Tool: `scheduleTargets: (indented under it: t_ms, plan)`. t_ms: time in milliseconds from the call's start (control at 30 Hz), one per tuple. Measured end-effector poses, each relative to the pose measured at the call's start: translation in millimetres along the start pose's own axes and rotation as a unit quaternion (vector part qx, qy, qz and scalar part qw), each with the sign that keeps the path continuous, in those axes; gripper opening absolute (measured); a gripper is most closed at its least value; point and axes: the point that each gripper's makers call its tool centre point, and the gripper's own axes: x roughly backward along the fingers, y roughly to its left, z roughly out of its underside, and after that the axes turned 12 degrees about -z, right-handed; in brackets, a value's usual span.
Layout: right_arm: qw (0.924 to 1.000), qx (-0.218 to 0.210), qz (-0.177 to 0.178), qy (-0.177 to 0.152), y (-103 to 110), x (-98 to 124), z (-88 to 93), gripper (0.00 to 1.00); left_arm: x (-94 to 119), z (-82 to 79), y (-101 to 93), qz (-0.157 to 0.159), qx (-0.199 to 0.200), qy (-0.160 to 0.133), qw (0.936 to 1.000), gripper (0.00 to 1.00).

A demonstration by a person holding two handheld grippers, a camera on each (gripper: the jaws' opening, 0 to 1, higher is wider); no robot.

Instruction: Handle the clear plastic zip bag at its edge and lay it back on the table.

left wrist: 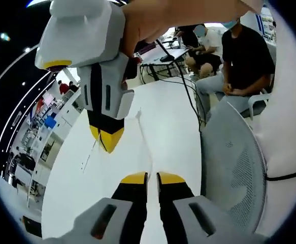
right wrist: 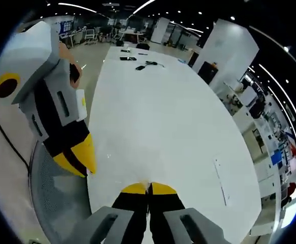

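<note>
On the long white worktop (right wrist: 153, 101) of an open office hall, the faint clear zip bag (right wrist: 221, 180) lies flat, lengthwise right of the right gripper (right wrist: 149, 187), farther from the left gripper (left wrist: 153, 178); both fingers closed, empty.

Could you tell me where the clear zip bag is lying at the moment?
In the right gripper view, the bag lies flat on the white table, right of the shut right gripper.
</note>
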Motion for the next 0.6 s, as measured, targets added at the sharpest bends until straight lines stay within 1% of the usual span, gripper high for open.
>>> scheduleTargets:
  t_ms: [167, 200, 333, 433, 533, 600]
  plan:
    - [1.0, 0.0, 0.004, 0.003, -3, 1, 0.9, 0.0, 4, 1.6, 6.2, -0.012, 0.027, -0.007, 0.9996, 0.08]
    - [1.0, 0.0, 0.005, 0.003, -5, 2, 1.0, 0.0, 6, 3.1, 5.9, -0.012, 0.037, -0.008, 0.9992, 0.08]
    - [1.0, 0.0, 0.007, 0.005, -9, 3, 3.1, 0.0, 11, 10.5, 8.7, -0.019, 0.055, -0.008, 0.9983, 0.08]
    - [0.9999, 0.0, 0.009, 0.006, -13, 3, 3.7, 0.0, 15, 17.1, 12.2, -0.026, 0.083, -0.008, 0.9962, 0.09]
    - [0.9999, 0.001, 0.01, 0.008, -15, 3, 4.1, 0.0, 18, 22.3, 15.8, -0.033, 0.101, -0.007, 0.9943, 0.11]
    - [0.9999, 0.001, 0.011, 0.009, -17, 3, 4.0, 0.0, 20, 25.7, 19.6, -0.04, 0.119, -0.008, 0.9921, 0.12]
